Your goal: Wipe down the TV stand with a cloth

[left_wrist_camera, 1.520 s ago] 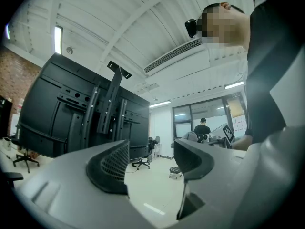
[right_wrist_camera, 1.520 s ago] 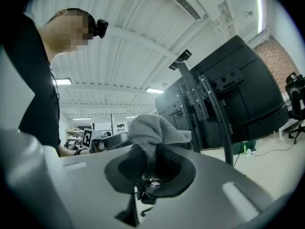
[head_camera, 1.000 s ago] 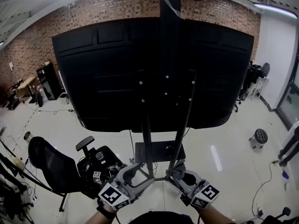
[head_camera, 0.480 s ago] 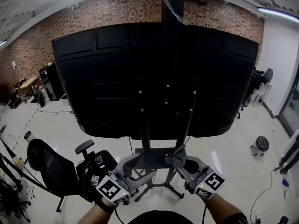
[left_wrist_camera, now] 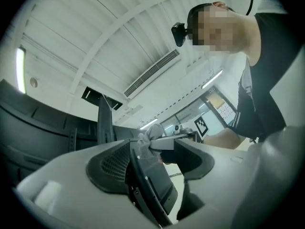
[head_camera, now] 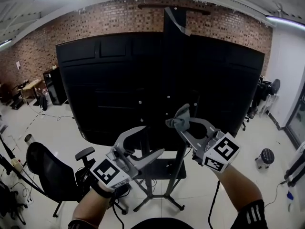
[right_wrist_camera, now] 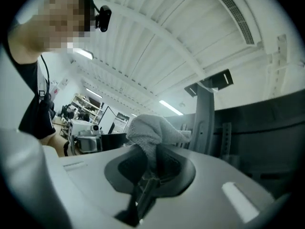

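The TV stand's black pole (head_camera: 174, 56) rises behind the big black TV back (head_camera: 105, 89); its shelf (head_camera: 164, 168) and legs (head_camera: 164, 202) stand on the floor below. My right gripper (head_camera: 179, 123) is raised before the TV's lower edge, shut on a bunched grey cloth (head_camera: 181, 118). The right gripper view shows that cloth (right_wrist_camera: 151, 132) pinched between the jaws. My left gripper (head_camera: 153, 140) hovers lower and to the left, open and holding nothing. In the left gripper view the cloth (left_wrist_camera: 150, 135) shows just beyond the jaws.
A black office chair (head_camera: 47, 173) stands at the lower left near the stand's legs. A dark cabinet (head_camera: 51, 85) is against the brick wall at left. A round stool (head_camera: 266, 155) and someone's legs (head_camera: 298, 161) are at right.
Both grippers rose from down by the stand's base to the TV's lower edge, the right one higher with the cloth. The head view tilted upward.
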`<state>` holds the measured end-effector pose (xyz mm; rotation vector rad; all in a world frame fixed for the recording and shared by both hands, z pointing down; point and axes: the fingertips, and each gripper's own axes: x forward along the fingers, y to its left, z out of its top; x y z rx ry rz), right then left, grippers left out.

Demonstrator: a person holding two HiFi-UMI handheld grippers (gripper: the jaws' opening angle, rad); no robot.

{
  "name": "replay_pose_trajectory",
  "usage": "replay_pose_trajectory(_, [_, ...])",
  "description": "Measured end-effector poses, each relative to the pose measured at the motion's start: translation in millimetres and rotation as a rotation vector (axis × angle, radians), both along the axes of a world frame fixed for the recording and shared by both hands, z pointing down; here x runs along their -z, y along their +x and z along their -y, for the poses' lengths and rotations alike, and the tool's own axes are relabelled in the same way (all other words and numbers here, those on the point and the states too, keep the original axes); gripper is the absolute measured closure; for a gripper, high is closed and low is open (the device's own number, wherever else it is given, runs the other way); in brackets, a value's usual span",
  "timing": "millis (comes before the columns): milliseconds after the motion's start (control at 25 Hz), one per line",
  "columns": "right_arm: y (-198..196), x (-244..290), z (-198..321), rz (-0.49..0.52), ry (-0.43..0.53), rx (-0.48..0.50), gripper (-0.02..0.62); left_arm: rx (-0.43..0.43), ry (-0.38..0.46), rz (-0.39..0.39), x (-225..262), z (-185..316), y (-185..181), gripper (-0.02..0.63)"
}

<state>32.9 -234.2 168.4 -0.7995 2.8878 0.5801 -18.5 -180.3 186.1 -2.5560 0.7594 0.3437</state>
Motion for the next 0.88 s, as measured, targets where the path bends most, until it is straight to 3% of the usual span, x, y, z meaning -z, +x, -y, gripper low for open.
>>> replay_pose_trajectory(80, [-2, 25, 13, -0.019, 0.051, -0.02, 0.563, -0.003, 0.017, -0.001, 20, 11, 2, 0.291])
replay_pose_trajectory(280, [-4, 87, 51, 0.004, 0.06, -0.036, 0.565, -0.009, 0.029, -0.047, 68, 38, 1, 0.291])
replay_pose_trajectory(680, [-10, 199, 108, -0.089, 0.215, -0.171, 0.565, 0.02, 0.107, -0.023, 135, 69, 7, 0.296])
replay_pose_trajectory(880, [-23, 252, 123, -0.075, 0.204, -0.196, 0.565, 0.024, 0.132, -0.005, 155, 77, 6, 0.296])
